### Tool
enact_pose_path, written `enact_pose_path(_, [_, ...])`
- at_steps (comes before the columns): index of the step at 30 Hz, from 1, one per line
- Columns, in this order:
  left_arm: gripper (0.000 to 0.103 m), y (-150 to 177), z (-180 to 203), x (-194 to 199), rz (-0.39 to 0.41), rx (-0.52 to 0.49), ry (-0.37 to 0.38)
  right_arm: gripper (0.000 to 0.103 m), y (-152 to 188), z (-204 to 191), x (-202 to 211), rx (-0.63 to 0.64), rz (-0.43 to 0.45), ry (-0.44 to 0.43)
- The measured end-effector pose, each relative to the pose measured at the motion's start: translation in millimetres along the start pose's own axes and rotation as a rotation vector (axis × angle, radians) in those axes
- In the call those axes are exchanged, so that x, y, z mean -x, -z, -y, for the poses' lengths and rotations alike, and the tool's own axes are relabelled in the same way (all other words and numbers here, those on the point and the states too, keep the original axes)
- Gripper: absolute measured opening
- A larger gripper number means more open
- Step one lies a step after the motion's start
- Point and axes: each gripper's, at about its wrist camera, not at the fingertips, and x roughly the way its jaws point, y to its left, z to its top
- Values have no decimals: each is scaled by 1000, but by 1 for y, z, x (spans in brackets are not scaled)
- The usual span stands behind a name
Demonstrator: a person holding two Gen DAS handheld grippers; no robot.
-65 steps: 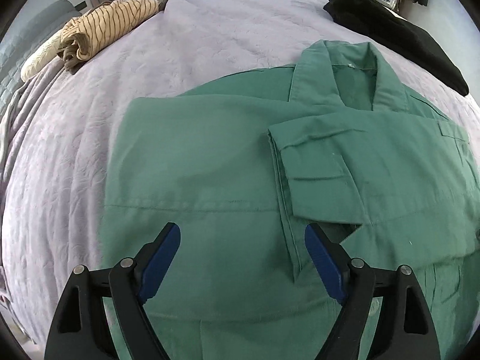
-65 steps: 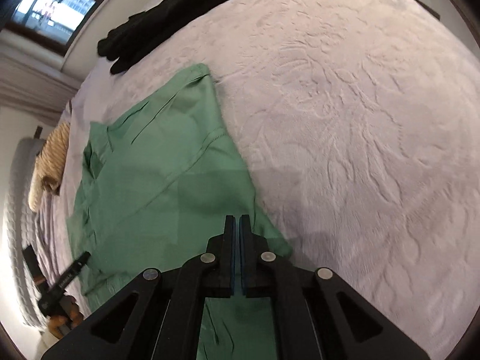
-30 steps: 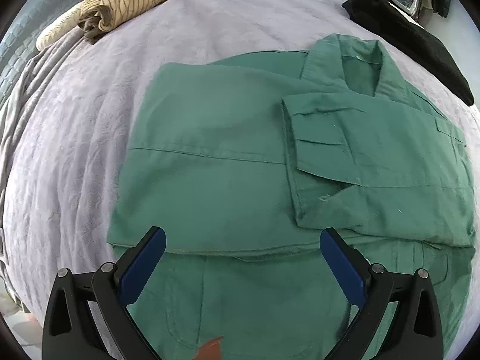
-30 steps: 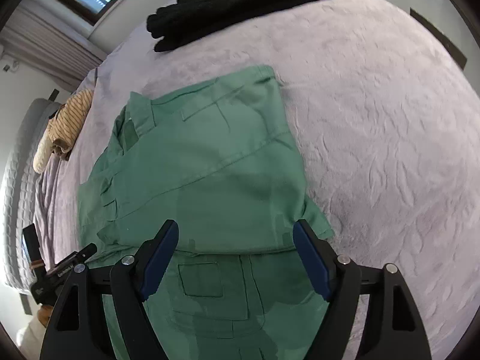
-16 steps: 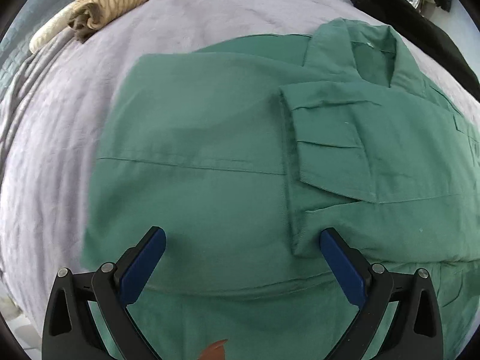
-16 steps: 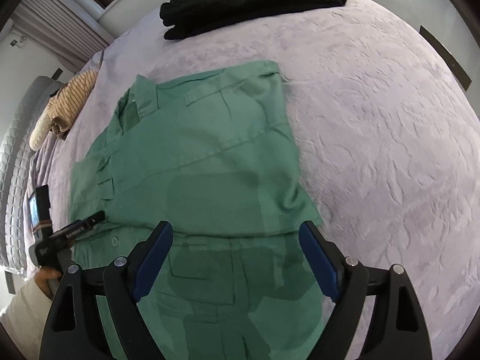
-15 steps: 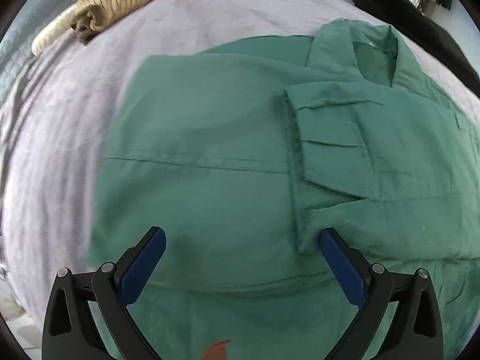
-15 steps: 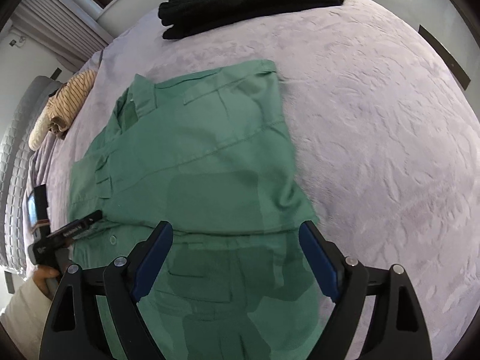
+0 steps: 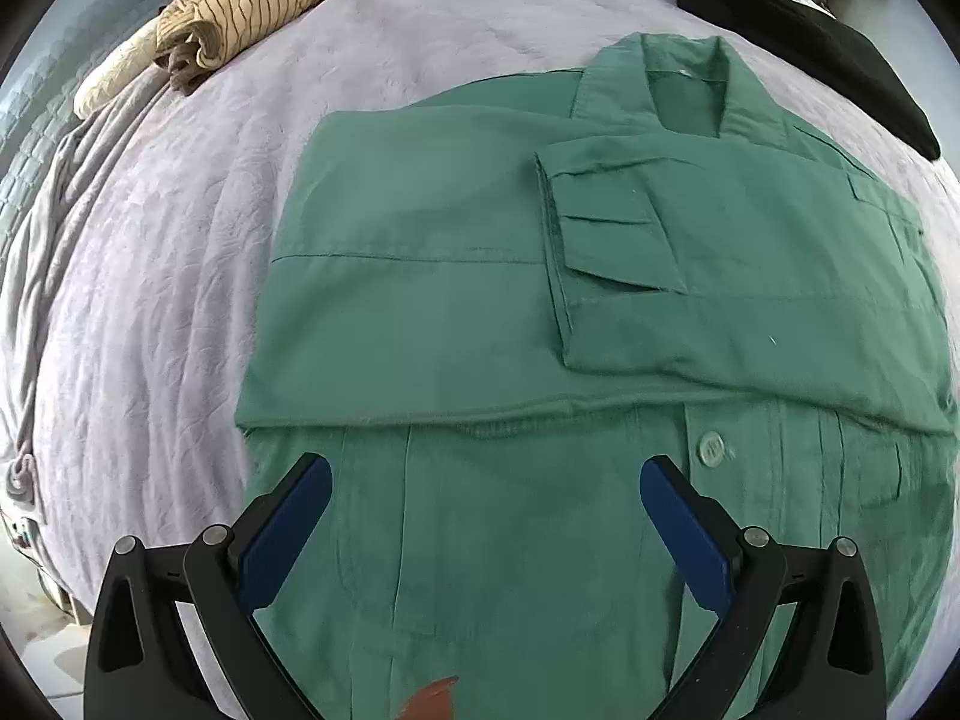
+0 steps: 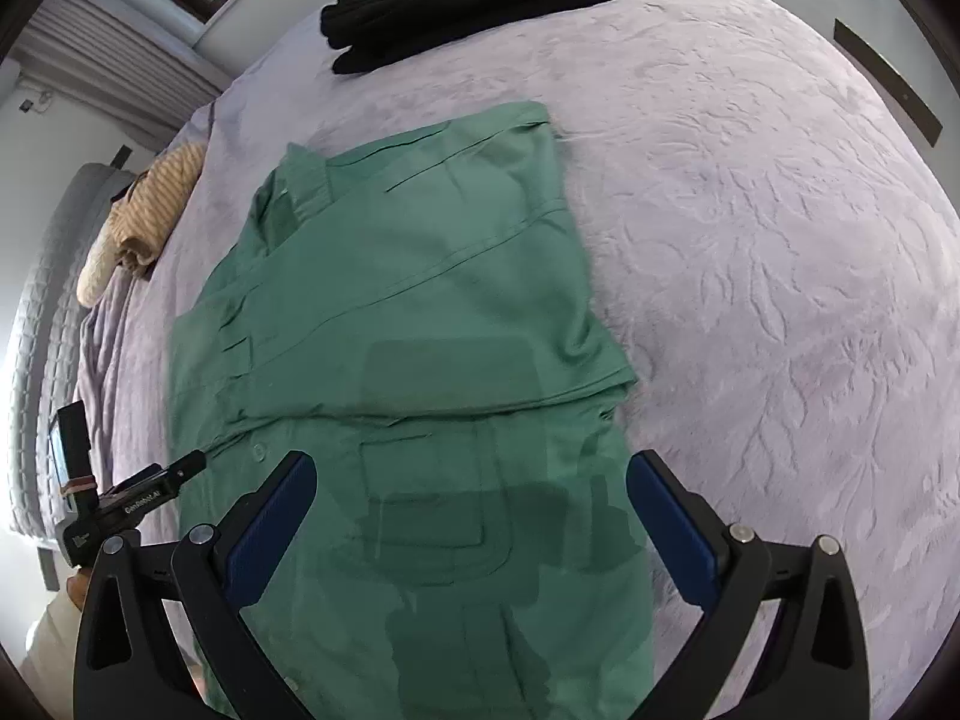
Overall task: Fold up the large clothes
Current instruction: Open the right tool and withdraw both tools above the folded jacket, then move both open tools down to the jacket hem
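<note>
A large green jacket (image 9: pixel 456 312) lies flat on the lilac bedspread (image 9: pixel 180 228), collar far, both sleeves folded across the chest. In the right wrist view the green jacket (image 10: pixel 420 312) fills the middle. My left gripper (image 9: pixel 485 471) hovers open over the lower front, left of a button (image 9: pixel 711 449), nothing between its blue pads. My right gripper (image 10: pixel 471 465) hangs over the jacket's lower right part near a pocket; its jaws are opening, with no cloth pinched between them. The left gripper (image 10: pixel 138 498) also shows at the jacket's left edge.
A striped beige garment (image 9: pixel 240 6) lies rolled at the far left and a black garment (image 9: pixel 810 42) at the far right. A grey blanket (image 9: pixel 36 240) hangs along the bed's left edge. Bare bedspread (image 10: pixel 780 240) stretches right of the jacket.
Both grippers have drawn back toward the jacket's hem, so the button and lower front now show. The right gripper, shut earlier, has let go and its jaws stand wider.
</note>
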Motion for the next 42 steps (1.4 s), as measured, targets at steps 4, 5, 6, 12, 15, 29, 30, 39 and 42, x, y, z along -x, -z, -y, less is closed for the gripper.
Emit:
enact_pose_path(4, [103, 8, 0, 11, -20, -3, 10, 103, 3, -7, 2, 8, -69, 2])
enact_pose_path(5, [103, 9, -1, 15, -23, 3, 6, 103, 5, -8, 1, 8, -92, 8])
enact_pose_path(6, [103, 10, -2, 17, -21, 6, -1, 103, 6, -8, 2, 6, -100, 12])
enact_pose_path(12, [103, 29, -1, 32, -55, 2, 15, 103, 17, -5, 7, -19, -131, 11])
enact_pose_path(15, [103, 36, 0, 38, -67, 3, 40, 103, 21, -3, 8, -39, -147, 7])
enact_pose_path(29, [103, 76, -3, 58, -141, 3, 25, 103, 46, -8, -1, -88, -237, -42])
enact_pose_path(30, [103, 78, -4, 59, -142, 6, 24, 103, 47, -12, -3, -83, -244, -44])
enact_pose_path(39, [103, 97, -27, 71, -137, 45, 37, 103, 56, -46, -4, -25, -251, -47])
enact_pose_path(42, [103, 107, -37, 69, -146, 64, 52, 103, 64, -55, -5, -6, -256, -27])
